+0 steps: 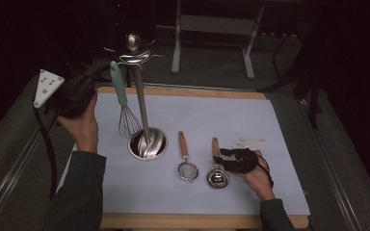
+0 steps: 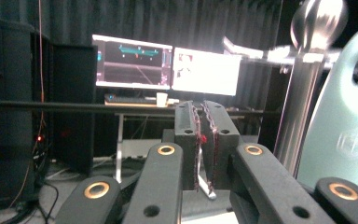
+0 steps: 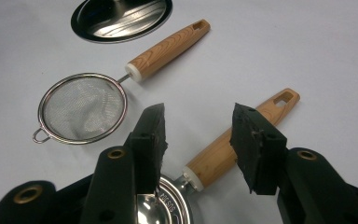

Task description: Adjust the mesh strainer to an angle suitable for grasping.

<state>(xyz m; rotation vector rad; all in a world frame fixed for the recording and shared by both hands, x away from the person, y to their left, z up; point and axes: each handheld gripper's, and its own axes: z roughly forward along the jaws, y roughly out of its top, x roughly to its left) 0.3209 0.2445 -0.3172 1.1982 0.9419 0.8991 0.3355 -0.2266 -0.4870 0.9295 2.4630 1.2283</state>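
My right gripper (image 3: 198, 140) hung with its jaws spread wide over the measuring cup (image 1: 218, 176), whose wooden handle (image 3: 235, 142) lay between them, untouched, on the smooth pale mat (image 1: 270, 125). The cup's polished steel bowl (image 3: 165, 207) carried stamped lettering, too small to read. Just beside it lay a fine-mesh strainer (image 3: 82, 108) with a matching wooden handle. My left gripper (image 2: 204, 140) was clenched on nothing, raised near the steel rack (image 1: 141, 103), where a whisk (image 1: 123, 103) hung by its mint-green handle, embossed with a round logo I could not read.
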